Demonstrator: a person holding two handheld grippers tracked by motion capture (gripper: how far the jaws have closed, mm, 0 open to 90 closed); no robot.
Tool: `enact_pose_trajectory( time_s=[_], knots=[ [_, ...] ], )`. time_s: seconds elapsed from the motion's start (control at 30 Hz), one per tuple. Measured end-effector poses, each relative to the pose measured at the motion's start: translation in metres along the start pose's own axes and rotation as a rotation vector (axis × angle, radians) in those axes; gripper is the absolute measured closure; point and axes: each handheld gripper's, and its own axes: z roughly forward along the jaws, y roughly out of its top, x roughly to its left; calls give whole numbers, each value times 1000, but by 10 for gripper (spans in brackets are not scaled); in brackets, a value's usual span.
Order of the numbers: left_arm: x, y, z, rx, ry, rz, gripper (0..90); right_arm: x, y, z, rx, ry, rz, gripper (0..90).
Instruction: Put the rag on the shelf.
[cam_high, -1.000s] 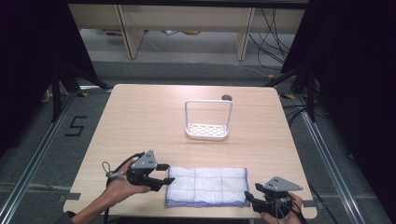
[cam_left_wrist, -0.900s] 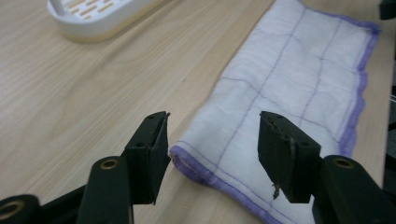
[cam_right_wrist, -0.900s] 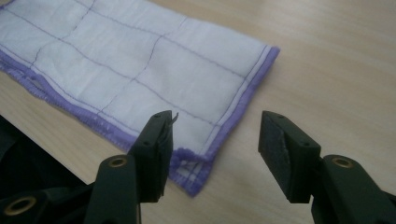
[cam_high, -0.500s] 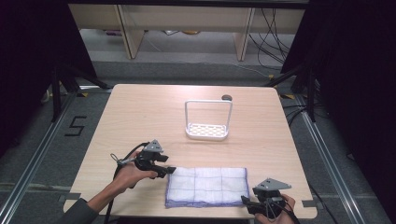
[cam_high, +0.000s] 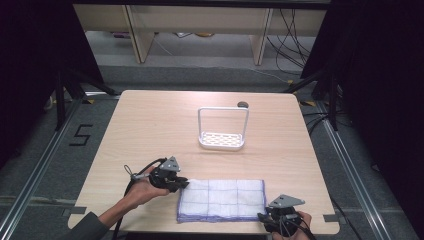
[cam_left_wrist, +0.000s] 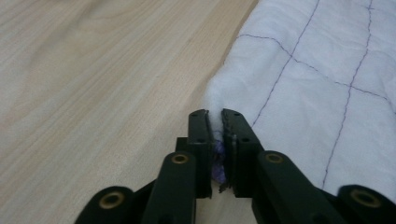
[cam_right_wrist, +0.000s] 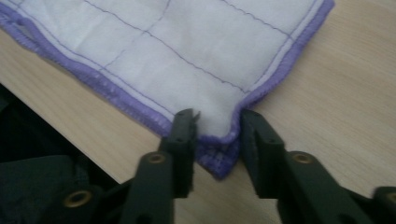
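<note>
A white quilted cloth (cam_high: 220, 200) with purple stitching and a purple hem lies flat near the table's front edge. My left gripper (cam_high: 184, 185) is at its far left corner. In the left gripper view the jaws of my left gripper (cam_left_wrist: 215, 119) have just been closing and now pinch the cloth (cam_left_wrist: 317, 70) at its hem. My right gripper (cam_high: 261, 217) is at the near right corner. In the right gripper view the jaws of my right gripper (cam_right_wrist: 217, 116) have just been closing but stand apart, with the cloth (cam_right_wrist: 187, 42) corner lying between them.
A white wire rack (cam_high: 222, 140) with a perforated base stands mid-table beyond the cloth, and a small dark knob (cam_high: 242, 104) sits behind it. The wooden table (cam_high: 150, 125) has bare surface to the left and right. The front edge runs just below the cloth.
My left gripper has moved right and down onto the cloth's far left corner and shut on it. My right gripper has stayed at the near right corner, its jaws narrower.
</note>
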Motion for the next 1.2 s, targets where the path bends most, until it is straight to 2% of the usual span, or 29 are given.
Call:
enact_pose_trajectory(
  time_s=[0.03, 0.07, 0.1, 0.13, 0.17, 0.2, 0.23, 0.3, 0.33, 0.37, 0.4, 0.43, 0.47, 0.5, 0.57, 0.6, 0.63, 0.77, 0.83, 0.87, 0.9, 0.93, 0.97, 1.0, 1.03, 1.07, 1.13, 1.17, 1.2],
  knots=[
    [-2, -1, 0, -2, -4, 3, 844, -1, -1, 0, -4, 22, -1, 777],
    [-3, -2, -1, -2, -1, 6, 844, -1, -1, 0, -4, 22, -1, 777],
    [-5, -3, -1, -6, 1, -3, 852, -2, -1, -1, -2, 27, -12, 828],
    [-6, -5, -3, 0, -1, 16, 852, -2, -1, -1, -2, 27, -12, 828],
    [-11, -8, -6, -6, -6, 9, 854, -2, -1, 0, -17, 26, -4, 848],
    [-13, -10, -8, -9, -13, 7, 855, -7, 3, -1, 2, 17, -39, 863],
    [-20, -16, -15, -23, -30, -1, 855, -10, 5, 0, 3, 13, -46, 865],
    [-26, -20, -20, -30, -35, -6, 855, -13, 8, 1, 16, 20, -46, 867],
    [-30, -23, -22, -41, -49, -15, 855, -17, 13, 3, 8, 12, -58, 868],
    [-41, -31, -29, -43, -61, -3, 854, -22, 24, 5, 27, 16, -56, 869],
    [-41, -31, -29, -43, -61, -3, 853, -26, 31, 7, 19, 7, -78, 869],
    [-47, -35, -32, -56, -70, -14, 853, -26, 31, 7, 19, 7, -78, 869],
    [-54, -39, -35, -58, -88, -43, 851, -27, 38, 10, 22, 7, -81, 869],
    [-60, -40, -38, -54, -104, -34, 849, -30, 47, 14, 5, -5, -110, 869],
    [-72, -42, -40, -67, -119, -25, 848, -33, 62, 20, 21, -5, -141, 869],
    [-78, -43, -39, -75, -131, -27, 847, -33, 69, 24, 13, -15, -137, 869],
    [-83, -43, -39, -79, -143, -23, 845, -35, 77, 28, 25, -19, -163, 869],
    [-101, -42, -35, -86, -200, -20, 831, -37, 102, 52, 31, -38, -212, 870],
    [-111, -39, -30, -81, -230, -13, 813, -38, 114, 67, 39, -30, -224, 871],
    [-111, -39, -30, -81, -230, -13, 806, -38, 114, 67, 39, -30, -224, 871],
    [-111, -37, -29, -79, -238, 0, 795, -37, 122, 76, 34, -33, -238, 870],
    [-113, -36, -26, -79, -258, -9, 781, -37, 125, 81, 16, -30, -242, 870],
    [-113, -35, -25, -75, -258, -17, 781, -37, 125, 81, 16, -30, -242, 870],
    [-112, -34, -26, -62, -250, 4, 765, -37, 129, 84, 10, -30, -239, 869],
    [-113, -33, -27, -69, -255, -8, 681, -37, 133, 87, 5, -20, -230, 858],
    [-112, -32, -27, -85, -252, -15, 681, -37, 133, 87, 5, -20, -230, 858],
    [-106, -29, -31, -106, -231, -38, 610, -40, 135, 88, -14, -5, -186, 795],
    [-100, -28, -34, -104, -202, -37, 587, -46, 134, 85, -19, -29, -159, 718],
    [-95, -27, -35, -126, -190, -53, 587, -46, 134, 85, -19, -29, -159, 718]
  ],
)
